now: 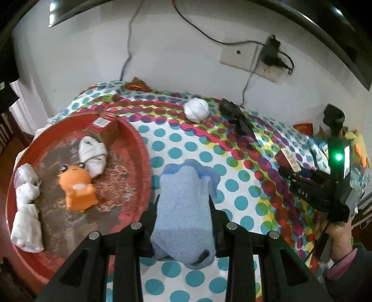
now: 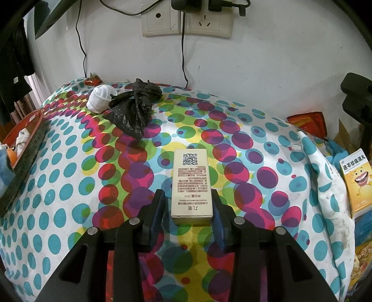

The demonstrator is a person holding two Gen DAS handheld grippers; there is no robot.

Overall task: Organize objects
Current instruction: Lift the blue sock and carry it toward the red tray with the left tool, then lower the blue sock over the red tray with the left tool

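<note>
My left gripper (image 1: pixel 184 204) is shut on a light blue sock (image 1: pixel 186 199), held above the dotted cloth just right of the red round tray (image 1: pixel 139 144). In the tray lie an orange toy (image 1: pixel 78 188), several white rolled socks (image 1: pixel 93 155) and a brown box (image 1: pixel 104 127). My right gripper (image 2: pixel 189 204) is shut on the near end of a pale gold box (image 2: pixel 191 176) with a QR code on it. From the left wrist view that gripper (image 1: pixel 284 170) shows at the right with the box (image 1: pixel 288 158) at its tips.
A white rolled sock (image 2: pixel 101 98) and a tied black plastic bag (image 2: pixel 134 109) lie at the back by the wall. A yellow carton (image 2: pixel 355 181) and a red packet (image 2: pixel 309 123) sit at the right edge. Cables hang from the wall sockets (image 2: pixel 186 21).
</note>
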